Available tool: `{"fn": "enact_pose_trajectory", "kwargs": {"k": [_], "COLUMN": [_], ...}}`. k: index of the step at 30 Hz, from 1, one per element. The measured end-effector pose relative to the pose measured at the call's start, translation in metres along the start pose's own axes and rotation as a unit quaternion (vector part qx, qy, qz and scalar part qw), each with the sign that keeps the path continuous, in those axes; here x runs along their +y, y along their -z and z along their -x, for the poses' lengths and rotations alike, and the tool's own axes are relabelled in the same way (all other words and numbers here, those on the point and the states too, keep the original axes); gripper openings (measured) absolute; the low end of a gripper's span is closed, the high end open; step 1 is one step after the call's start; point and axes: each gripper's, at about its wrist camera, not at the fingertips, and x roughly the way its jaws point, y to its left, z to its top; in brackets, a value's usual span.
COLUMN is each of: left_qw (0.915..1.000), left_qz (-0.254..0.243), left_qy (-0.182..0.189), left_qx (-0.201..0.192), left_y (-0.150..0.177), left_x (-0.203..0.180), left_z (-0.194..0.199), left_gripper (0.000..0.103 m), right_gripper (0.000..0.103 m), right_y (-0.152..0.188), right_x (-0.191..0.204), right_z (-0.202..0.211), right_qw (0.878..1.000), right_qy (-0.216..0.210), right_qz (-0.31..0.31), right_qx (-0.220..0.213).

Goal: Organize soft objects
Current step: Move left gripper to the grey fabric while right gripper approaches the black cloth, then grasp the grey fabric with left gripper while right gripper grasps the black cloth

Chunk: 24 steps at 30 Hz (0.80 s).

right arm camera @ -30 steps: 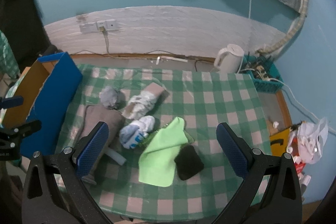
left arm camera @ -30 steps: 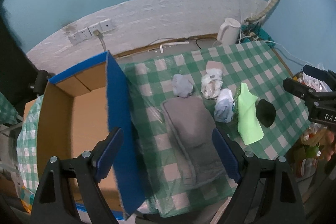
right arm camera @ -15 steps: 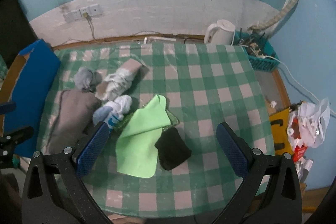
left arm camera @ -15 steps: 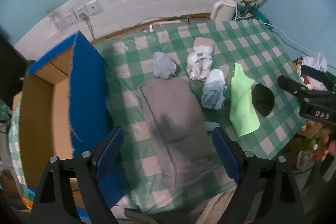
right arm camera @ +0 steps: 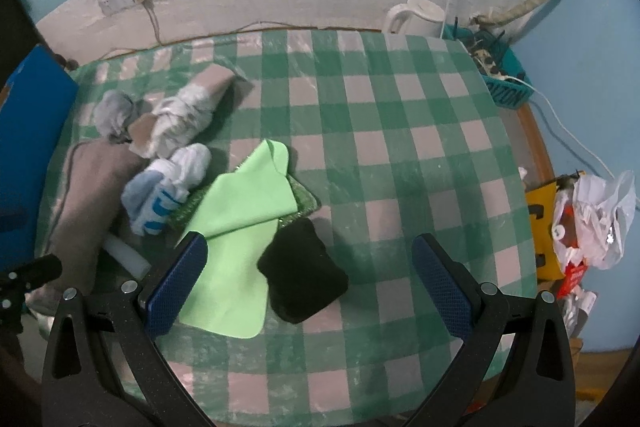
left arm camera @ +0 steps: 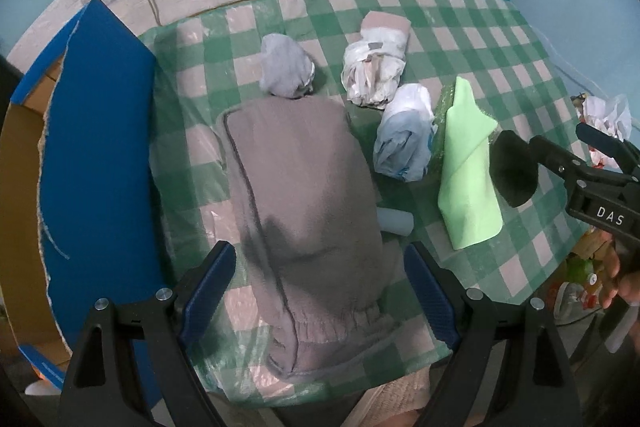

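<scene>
Both hand-held grippers, left [left arm camera: 316, 291] and right [right arm camera: 308, 279], are held apart, empty. The box [left arm camera: 96, 155] beside the grey garment [left arm camera: 304, 211] is fully shown only from the left wrist.

right gripper [right arm camera: 306, 277] hovers with jaws spread above the black cloth [right arm camera: 303, 271] beside the green cloth [right arm camera: 236, 223].

— Any writing you can make out from here?
— White letters "DAS" on the black body of the right gripper [left arm camera: 608, 163], just past the black cloth [left arm camera: 514, 169].
— And the teal basket [right arm camera: 505, 87] beside the kettle [right arm camera: 416, 17]?
— Lettering there, too blurred to read.
</scene>
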Motion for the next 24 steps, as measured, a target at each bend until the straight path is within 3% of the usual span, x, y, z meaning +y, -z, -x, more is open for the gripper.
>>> {"fn": "enact_pose_trajectory", "kwargs": {"k": [15,24], "left_qw": [0.9964,0.9958], "left_qz": [-0.021,0.001], "left_qy": [-0.064,-0.047], "left_qx": [0.052,0.078], "left_y": [-0.002,-0.004], "left_x": [-0.004,0.010], "left_z": [-0.051,-0.074], "left_gripper": [0.087,0.087], "right_gripper": [0.101,0.101], "right_y": [0.007,0.013], "right_x": [-0.006,-0.006], "right_z": [-0.025,-0.042], "right_qw": [1.000,0.999], "right_qy": [0.002,0.006], "right_qz": [0.006,0.017], "right_qx": [0.024,0.045]}}
